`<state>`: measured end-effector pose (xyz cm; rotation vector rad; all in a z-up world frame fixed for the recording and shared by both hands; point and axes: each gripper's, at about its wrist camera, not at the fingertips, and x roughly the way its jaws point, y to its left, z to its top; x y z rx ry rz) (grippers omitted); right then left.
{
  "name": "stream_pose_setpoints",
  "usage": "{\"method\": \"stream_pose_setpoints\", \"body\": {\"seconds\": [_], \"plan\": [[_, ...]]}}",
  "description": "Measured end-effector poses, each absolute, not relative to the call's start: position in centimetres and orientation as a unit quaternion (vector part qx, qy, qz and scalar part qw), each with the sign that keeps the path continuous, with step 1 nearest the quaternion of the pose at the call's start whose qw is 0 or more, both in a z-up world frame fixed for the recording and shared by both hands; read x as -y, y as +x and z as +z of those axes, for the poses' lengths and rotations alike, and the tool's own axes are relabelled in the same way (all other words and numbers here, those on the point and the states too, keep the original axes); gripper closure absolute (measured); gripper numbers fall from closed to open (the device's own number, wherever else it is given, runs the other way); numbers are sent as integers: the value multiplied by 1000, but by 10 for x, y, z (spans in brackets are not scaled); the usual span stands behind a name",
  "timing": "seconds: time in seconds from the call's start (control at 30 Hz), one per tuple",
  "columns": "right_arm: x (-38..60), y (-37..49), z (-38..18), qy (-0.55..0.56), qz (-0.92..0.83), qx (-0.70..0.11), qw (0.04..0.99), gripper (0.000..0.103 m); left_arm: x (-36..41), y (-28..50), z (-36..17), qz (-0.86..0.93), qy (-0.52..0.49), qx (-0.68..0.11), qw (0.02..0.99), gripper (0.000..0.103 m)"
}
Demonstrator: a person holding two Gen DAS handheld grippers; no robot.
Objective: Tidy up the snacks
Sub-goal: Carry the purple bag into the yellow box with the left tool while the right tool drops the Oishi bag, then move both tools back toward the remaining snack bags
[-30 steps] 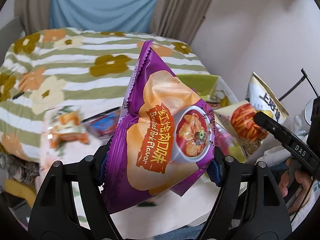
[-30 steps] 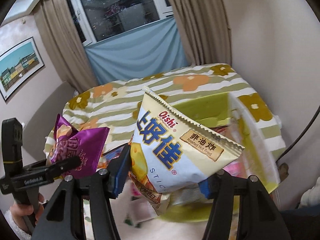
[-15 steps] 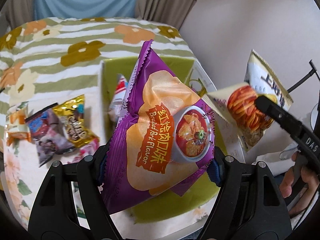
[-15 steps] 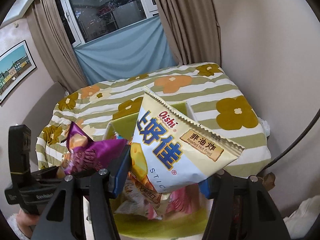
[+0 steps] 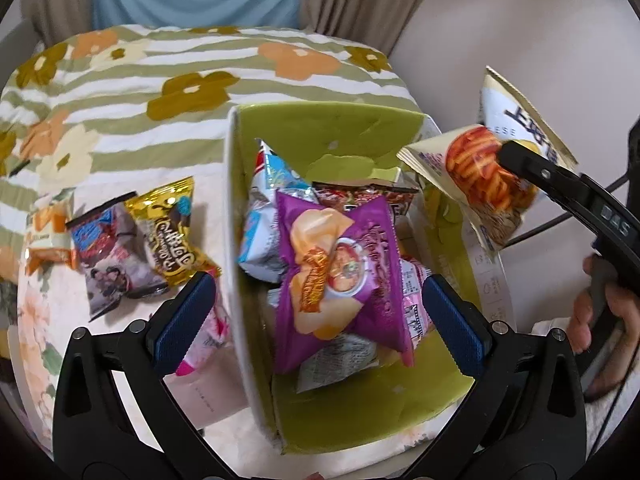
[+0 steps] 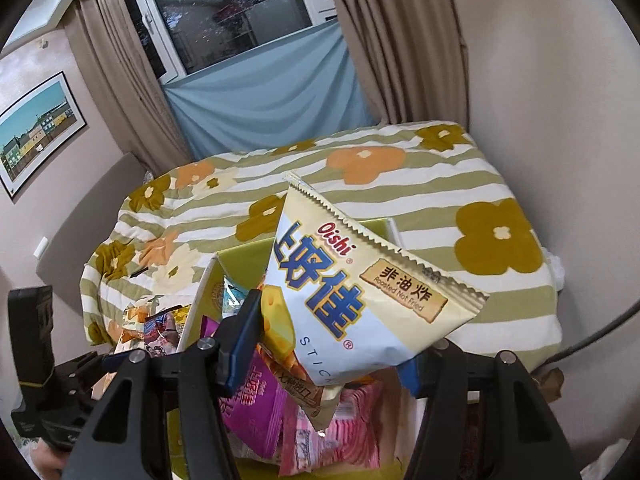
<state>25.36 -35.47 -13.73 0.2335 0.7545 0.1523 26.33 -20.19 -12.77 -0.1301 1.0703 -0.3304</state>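
Purple chip bag [image 5: 340,276] lies on the heap inside the green box [image 5: 384,408], between the spread fingers of the left gripper [image 5: 320,312] and touching neither blue pad [image 5: 452,324]; that claw stands wide apart and holds nothing. Under and around the bag sit other packets, a blue-and-white one [image 5: 264,216] leaning at the box's far left and a pink one [image 6: 340,428] at the bottom.

Off to the right and above the box rim, the right gripper [image 6: 332,344] is clamped on a cream Oishi bag [image 6: 360,296], with a second orange-printed packet [image 5: 476,184] pinched in the same grip below it.

Loose snacks remain on the flowered cloth [image 5: 200,92] left of the box: a gold bag [image 5: 168,232], a dark one [image 5: 108,256] and an orange one [image 5: 48,232].

The step in hand looks like dropping snacks into the box, one side done and the other pending. Next, the right claw probably needs to lower over the open space and part; the left must swing out to the gold bag. The stiff cream bag may catch on the rim.
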Motion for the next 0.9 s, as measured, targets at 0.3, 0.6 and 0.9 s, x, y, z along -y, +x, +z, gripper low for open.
{"method": "stream_pose_setpoints", "body": {"seconds": [0.3, 0.6, 0.9], "plan": [[343, 290, -142, 86, 96, -377, 917, 46, 189, 265, -124, -133, -65, -508, 848, 1], [346, 278, -151, 100, 90, -358, 924, 11, 183, 253, -127, -127, -82, -506, 849, 1], [344, 253, -145, 103, 94, -353, 925, 11, 183, 234, -116, -131, -73, -496, 856, 1]]}}
